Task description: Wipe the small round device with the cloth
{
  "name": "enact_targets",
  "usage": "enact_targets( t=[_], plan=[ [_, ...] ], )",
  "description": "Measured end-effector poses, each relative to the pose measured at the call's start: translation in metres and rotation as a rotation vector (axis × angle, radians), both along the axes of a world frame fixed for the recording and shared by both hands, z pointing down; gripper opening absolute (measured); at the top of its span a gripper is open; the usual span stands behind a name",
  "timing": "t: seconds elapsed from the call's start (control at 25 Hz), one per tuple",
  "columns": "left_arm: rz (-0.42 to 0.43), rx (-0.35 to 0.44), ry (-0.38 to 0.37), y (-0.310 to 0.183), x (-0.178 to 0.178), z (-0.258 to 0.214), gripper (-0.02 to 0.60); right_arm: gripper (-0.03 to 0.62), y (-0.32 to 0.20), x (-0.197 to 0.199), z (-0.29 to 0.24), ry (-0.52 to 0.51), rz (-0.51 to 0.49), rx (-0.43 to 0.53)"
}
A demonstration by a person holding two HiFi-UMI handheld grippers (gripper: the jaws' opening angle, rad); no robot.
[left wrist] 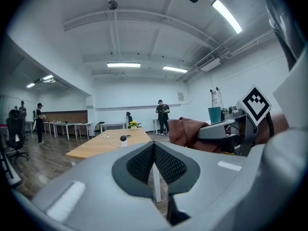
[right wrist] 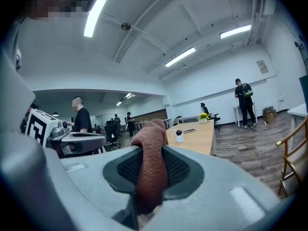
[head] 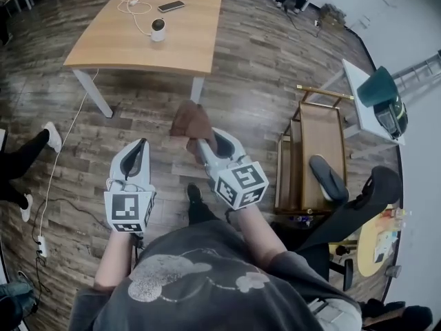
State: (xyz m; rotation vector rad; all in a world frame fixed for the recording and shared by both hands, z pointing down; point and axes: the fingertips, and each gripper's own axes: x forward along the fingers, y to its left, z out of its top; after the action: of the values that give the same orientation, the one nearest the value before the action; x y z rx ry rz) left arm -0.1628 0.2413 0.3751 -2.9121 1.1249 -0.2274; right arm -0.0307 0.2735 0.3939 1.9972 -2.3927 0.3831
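Pale wooden tabletop (head: 186,43) on dark plank floor (head: 255,81), with a dark phone (head: 171,6) and a looped white cable (head: 134,4) lying apart on top. To the right, a wooden trolley (head: 318,140). On the floor at left, a white power strip (head: 43,245).

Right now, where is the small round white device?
Head view, upper left: the device stands on the wooden table ahead, beside the white cable, with the phone just behind it.

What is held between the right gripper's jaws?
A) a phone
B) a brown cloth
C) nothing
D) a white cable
B: in the right gripper view, the right gripper has its jaws closed on the brown cloth, which sticks up between them.
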Motion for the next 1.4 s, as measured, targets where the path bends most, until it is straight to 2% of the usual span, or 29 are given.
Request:
enact_targets(
  t=[0.28, 0.76, 1.12, 1.4],
  plan=[
    [-0.032, 0.003, -0.002, -0.060, 0.051, -0.008, 0.018, 0.080, -0.068, 0.048, -0.009, -0.004, -0.047, 0.012],
    [-0.064, -0.022, -0.035, -0.126, 0.113, 0.007, 0.018, 0.080, -0.122, 0.122, 0.014, -0.032, -0.043, -0.027],
    [-0.112, -0.039, -0.033, -0.173, 0.108, 0.010, 0.018, 0.080, -0.165, 0.136, 0.027, -0.039, -0.046, -0.063],
    [-0.106, -0.065, -0.016, -0.238, 0.111, 0.023, 0.018, 0.080, -0.230, 0.141, 0.030, -0.010, -0.043, -0.086]
  ],
)
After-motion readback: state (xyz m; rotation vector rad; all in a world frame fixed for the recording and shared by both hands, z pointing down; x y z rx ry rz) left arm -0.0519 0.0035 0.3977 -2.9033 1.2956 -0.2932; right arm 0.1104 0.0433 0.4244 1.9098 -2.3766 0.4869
